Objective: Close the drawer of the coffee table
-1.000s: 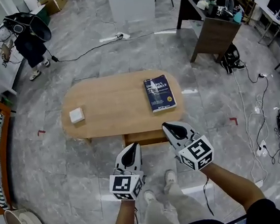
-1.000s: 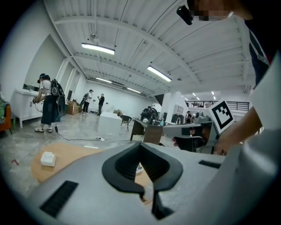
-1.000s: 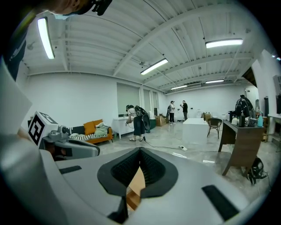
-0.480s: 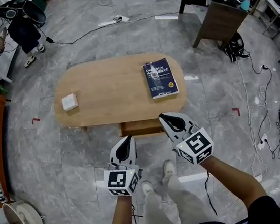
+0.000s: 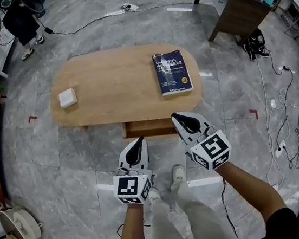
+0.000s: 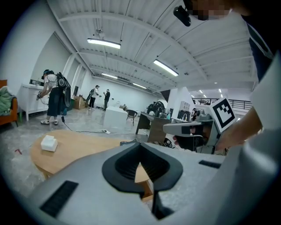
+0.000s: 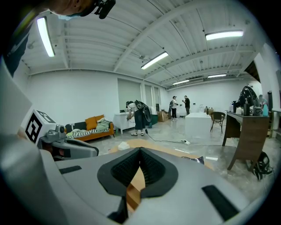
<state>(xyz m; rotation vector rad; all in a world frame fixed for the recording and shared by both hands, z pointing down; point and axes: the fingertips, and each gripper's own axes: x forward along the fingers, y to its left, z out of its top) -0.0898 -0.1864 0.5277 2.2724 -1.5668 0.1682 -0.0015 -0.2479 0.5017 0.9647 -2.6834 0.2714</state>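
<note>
Coffee table (image 5: 115, 96): oval, wooden.
Drawer (image 5: 149, 127): juts from the table's 6 o'clock edge, partly out; the push home looks left to do.
Right gripper (image 5: 182, 121): fingers together, empty, just beside drawer front; contact unclear.
Left gripper (image 5: 138, 146): fingers together, empty, at drawer's 7 o'clock, apart.

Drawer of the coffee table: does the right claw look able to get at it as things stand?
Probably yes. The right claw, shut and empty, sits right by the right end of the drawer, which juts from under the coffee table. Nothing shows between them.
</note>
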